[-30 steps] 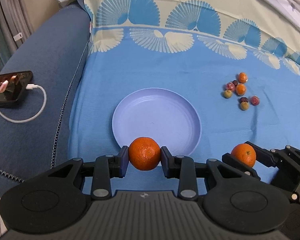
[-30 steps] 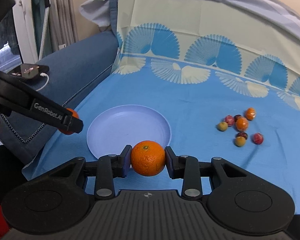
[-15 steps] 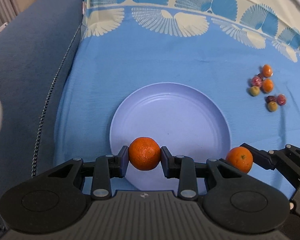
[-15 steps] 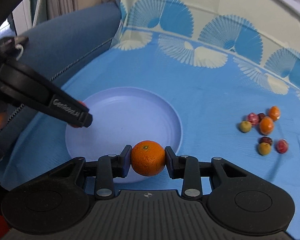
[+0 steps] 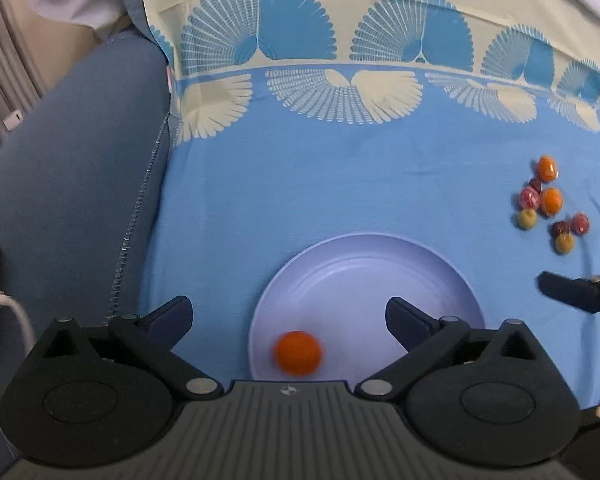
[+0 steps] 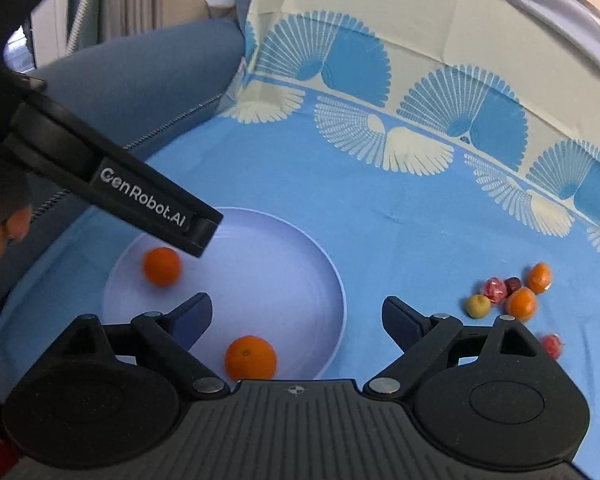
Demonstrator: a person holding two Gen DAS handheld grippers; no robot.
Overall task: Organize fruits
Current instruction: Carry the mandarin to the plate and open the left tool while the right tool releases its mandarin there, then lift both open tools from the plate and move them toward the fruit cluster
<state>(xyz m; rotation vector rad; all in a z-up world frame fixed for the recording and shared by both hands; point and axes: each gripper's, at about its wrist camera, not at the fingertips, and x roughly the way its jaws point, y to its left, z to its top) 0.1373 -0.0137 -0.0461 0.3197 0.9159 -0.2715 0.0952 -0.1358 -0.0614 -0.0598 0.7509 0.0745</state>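
Both my claws are spread wide, holding nothing: left claw [image 5: 288, 312], right claw [image 6: 296, 314]. Two oranges sit in the lavender plate [image 6: 323, 264]; one orange [image 6: 250, 357] near my right claw, other orange [image 6: 161, 266] under the left claw's finger. Small fruits cluster [image 6: 511, 296] lies on the blue sheet [image 6: 379, 216], well right of plate.

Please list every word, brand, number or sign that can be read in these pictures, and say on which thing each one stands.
"GenRobot.AI": white letters on the side of the black finger of the left gripper, seen in the right wrist view.
Small round crosshair sign, no letters: on the body of each gripper, the right gripper included.
No other text is visible.
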